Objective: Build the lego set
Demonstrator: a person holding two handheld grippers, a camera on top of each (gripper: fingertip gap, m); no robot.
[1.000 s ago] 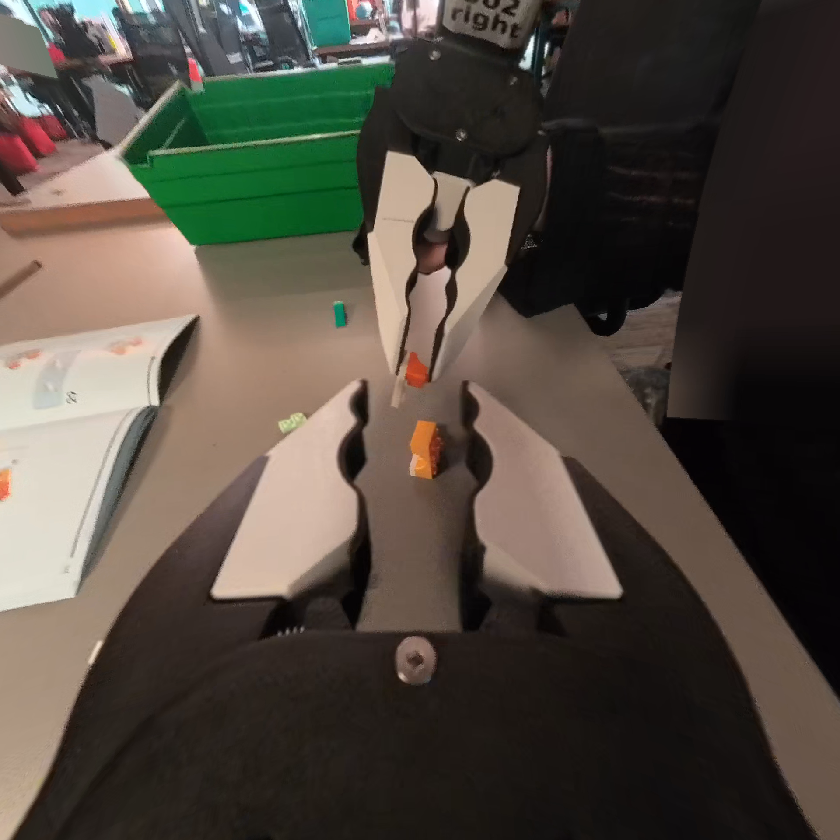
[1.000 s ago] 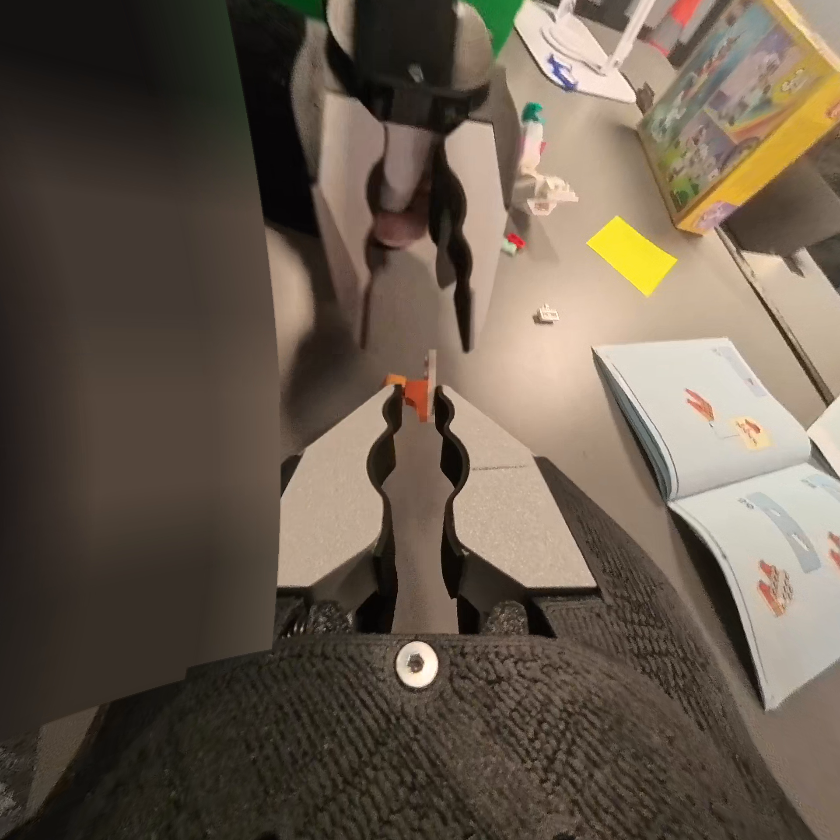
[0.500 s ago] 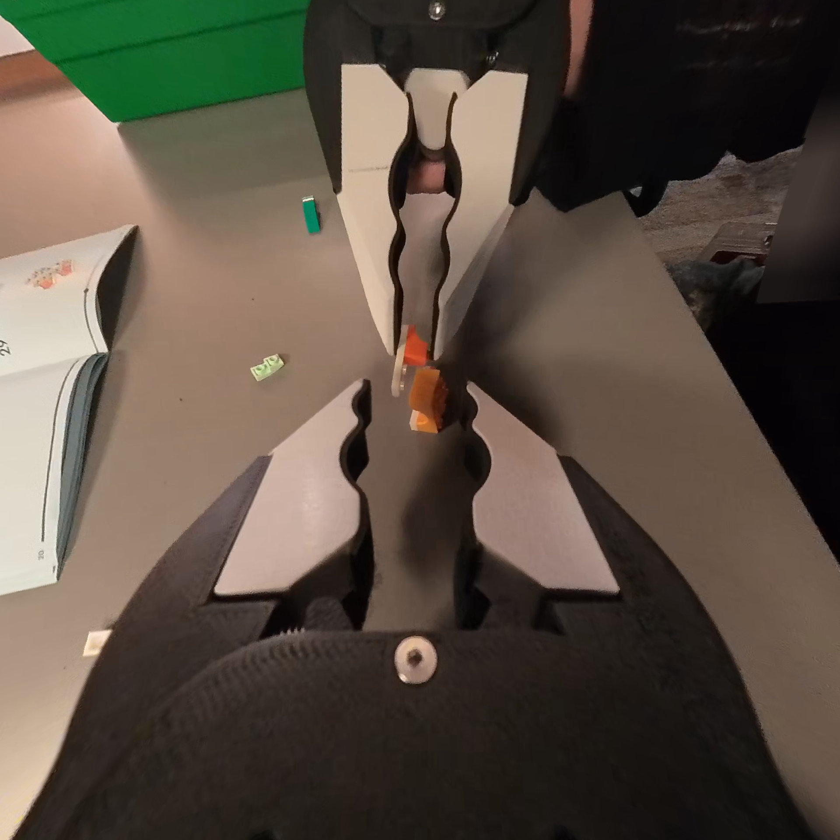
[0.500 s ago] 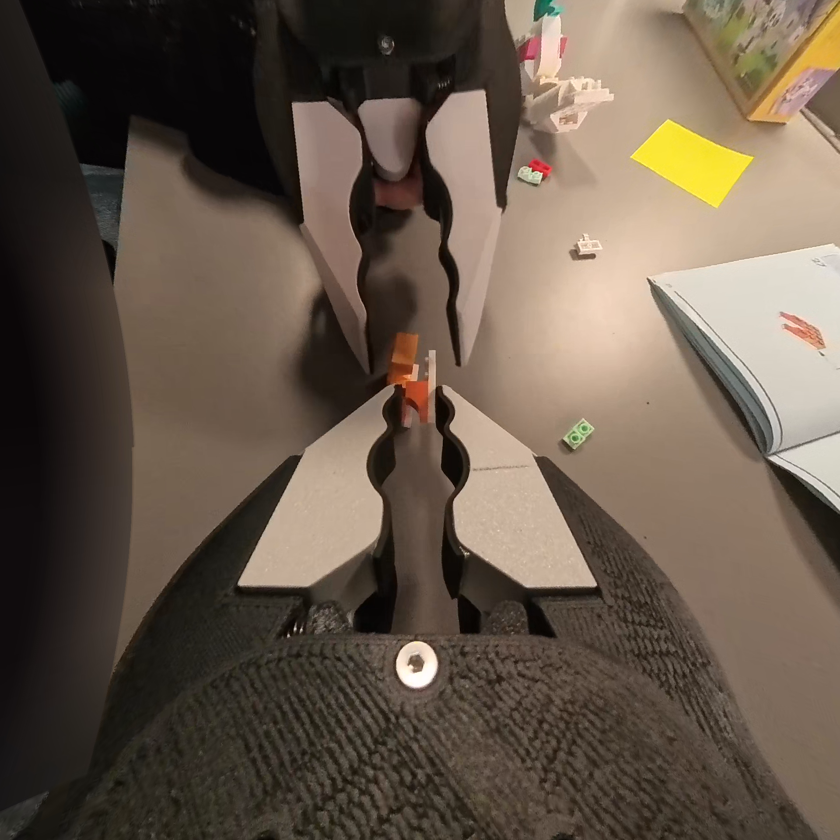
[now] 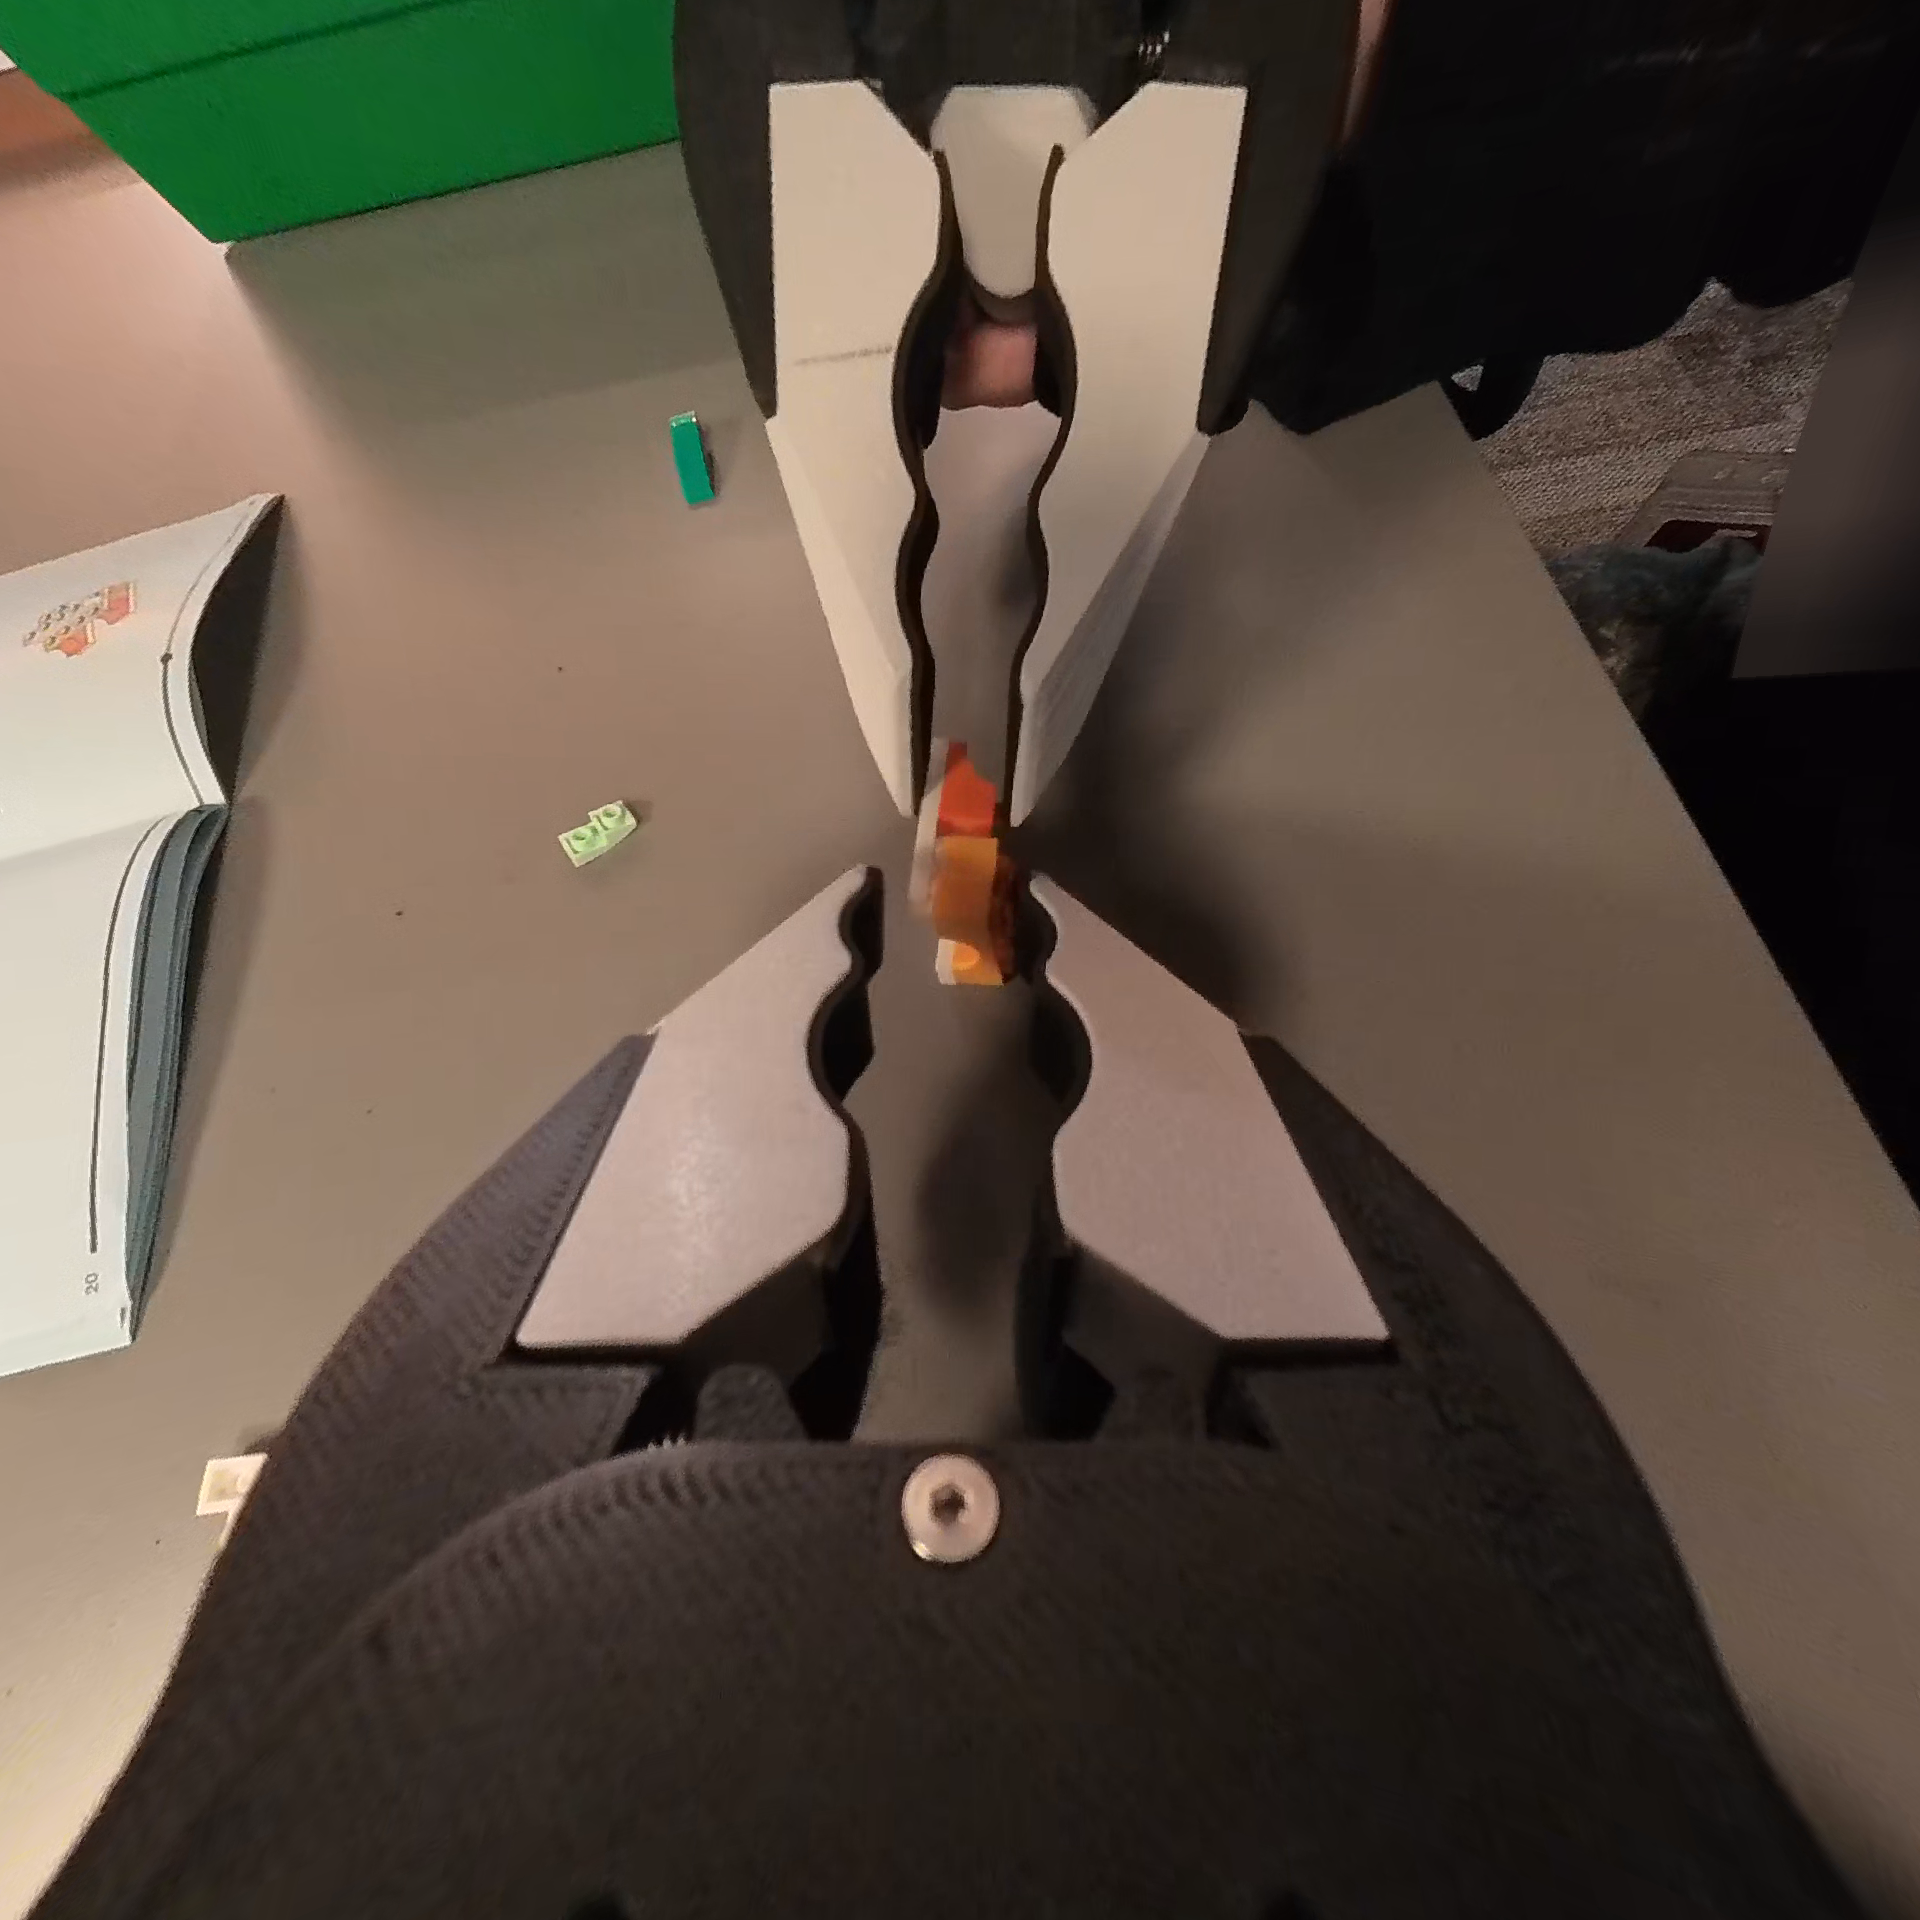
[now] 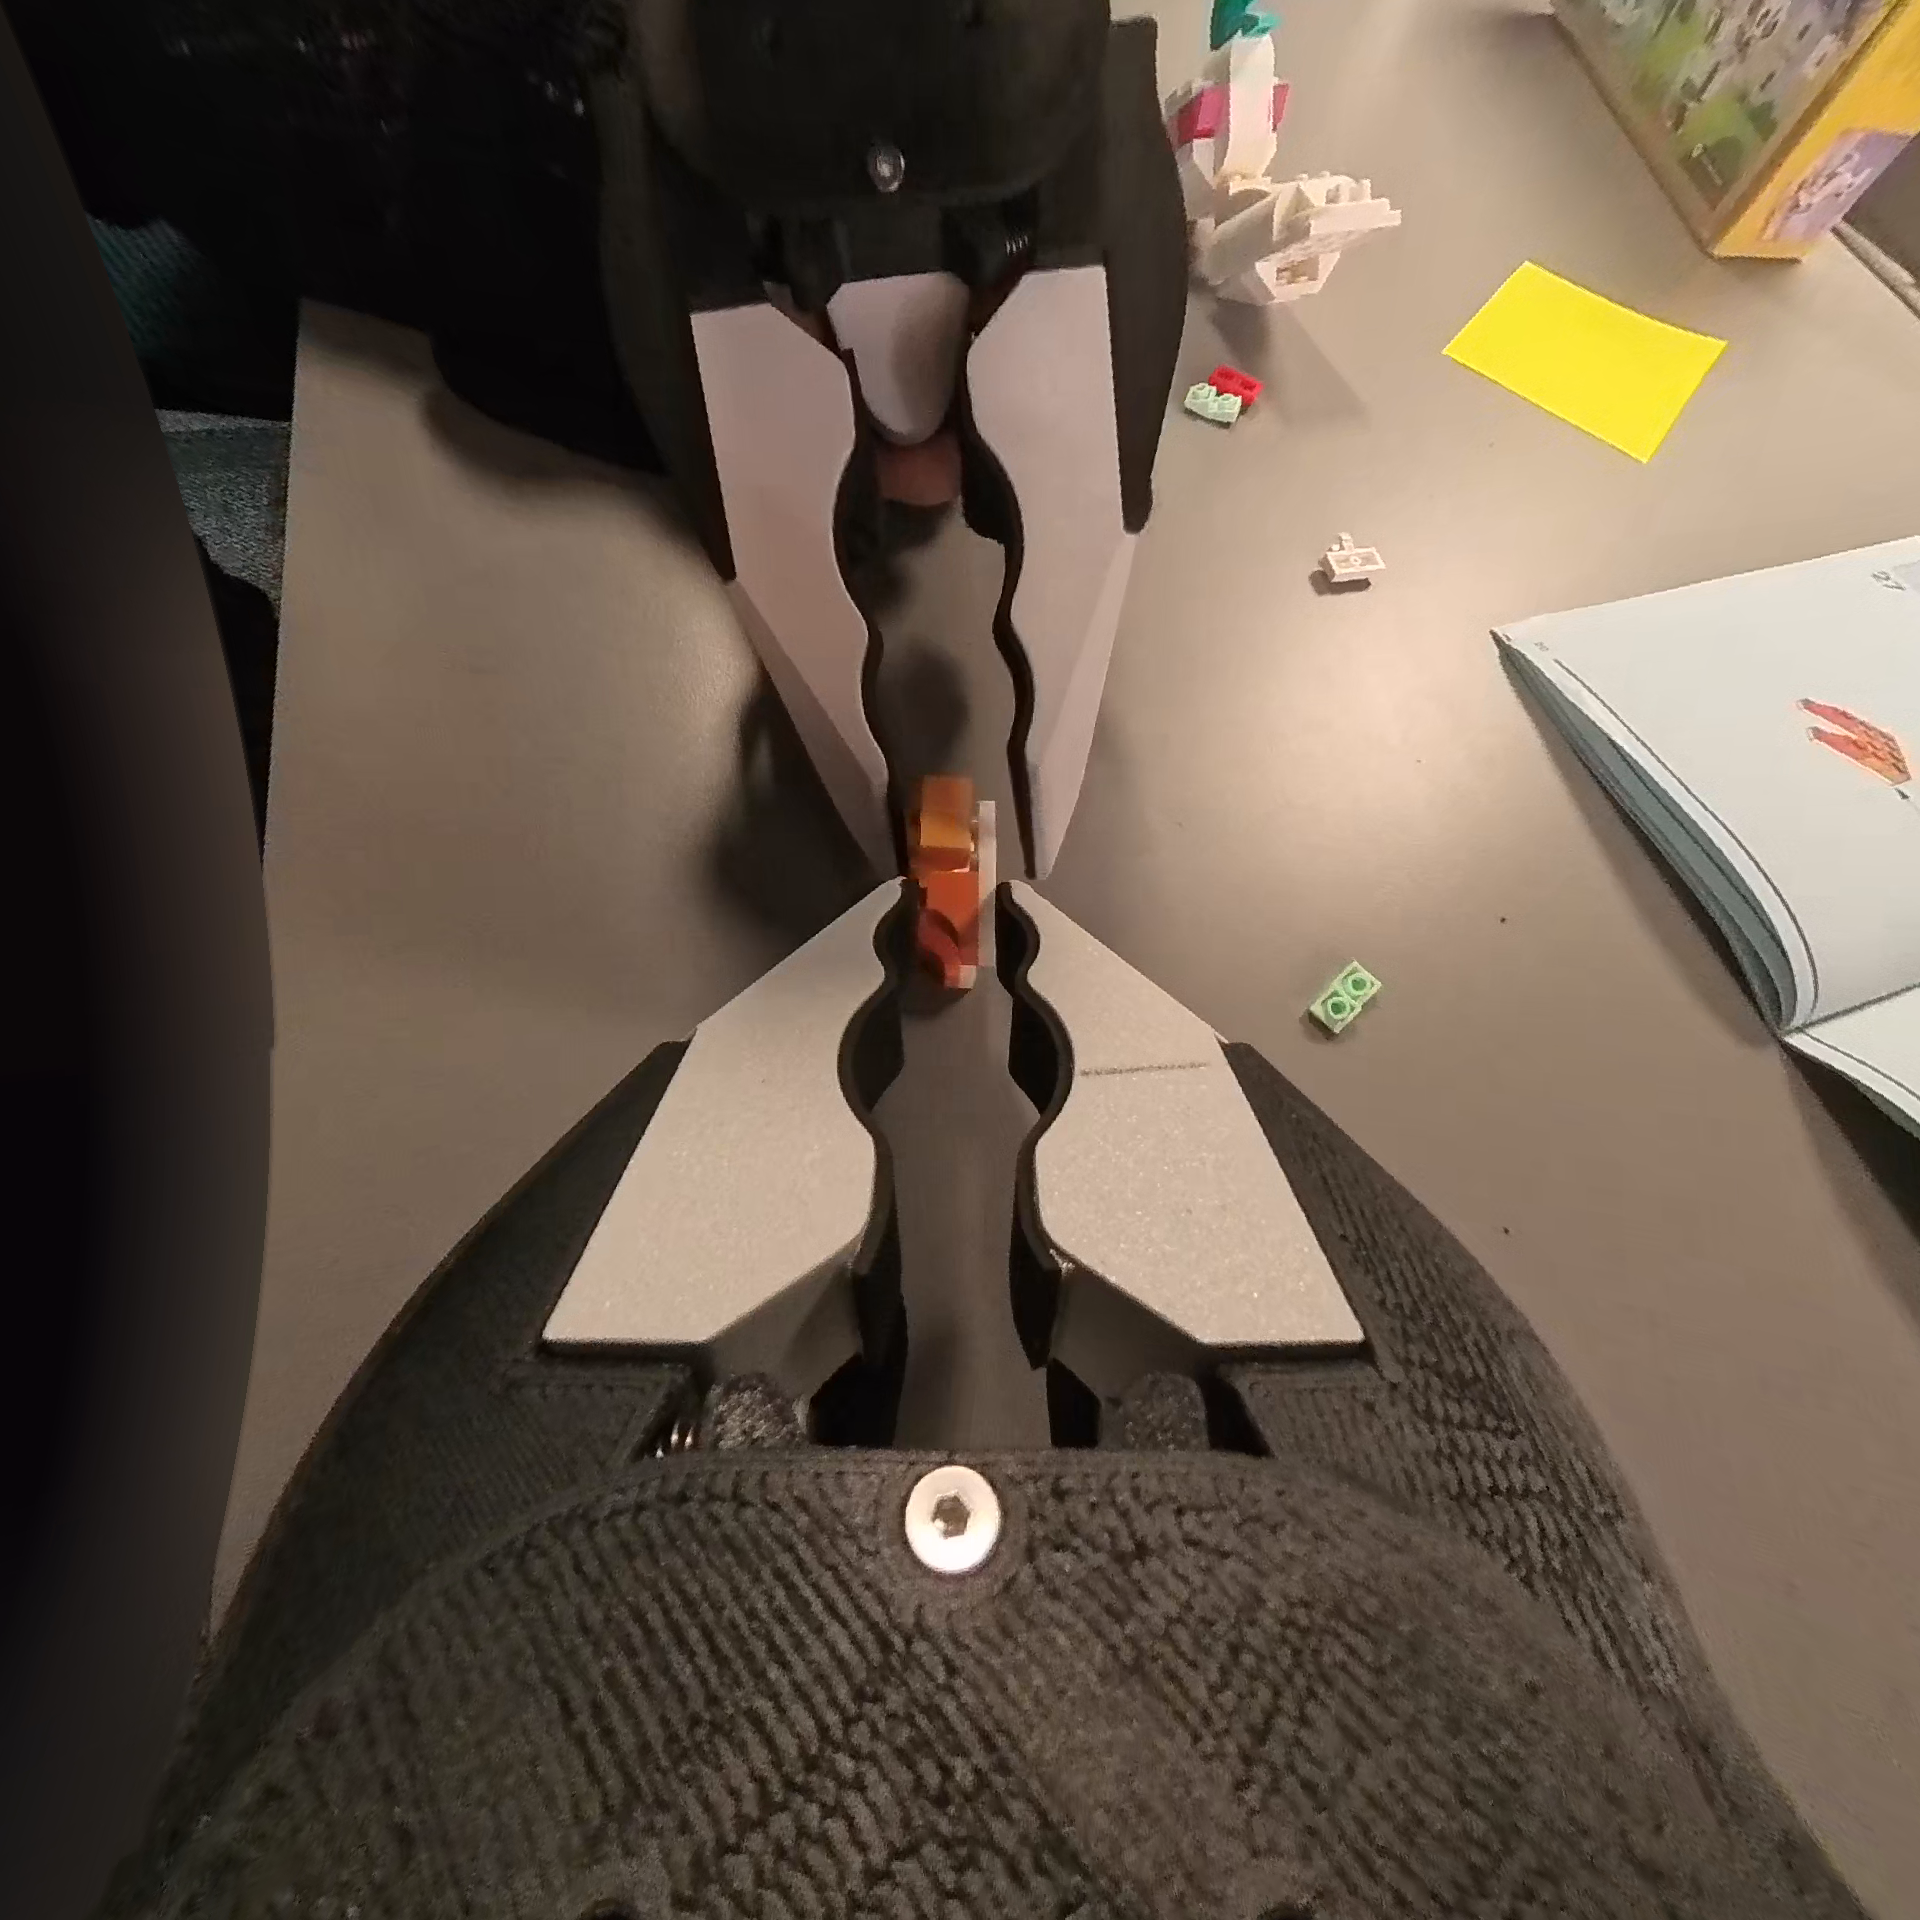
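Note:
A small orange brick assembly [image 5: 971, 914] sits between the fingers of my left gripper [image 5: 951, 888]. It lies against the right finger, with a gap to the left finger, so that gripper is open around it. My right gripper [image 6: 948, 896] is shut on a red-orange piece with a thin white plate [image 6: 940, 930]. It comes in tip to tip from the opposite side [image 5: 964, 800]. The held piece [image 5: 961, 805] touches the top of the orange assembly [image 6: 940, 831]. Whether the assembly rests on the grey table [image 5: 520, 623] is hidden.
An open instruction booklet [image 5: 83, 935] [image 6: 1714, 779], a light green brick [image 5: 597, 834] [image 6: 1343, 995] and a dark green piece [image 5: 691, 457] lie nearby. A green bin [image 5: 364, 114], a white build [image 6: 1268, 208], a yellow note [image 6: 1579, 353] and a set box [image 6: 1766, 104] lie farther off. The table edge [image 5: 1558, 644] is close. My two grippers' fingertips are within a few centimetres of each other. The yellow note [image 6: 1579, 353] is about 30 cm from both grippers' fingertips.
The two grippers have closed in on each other. The right gripper's red-orange piece now meets the orange assembly. The left jaws have narrowed a little around the assembly.

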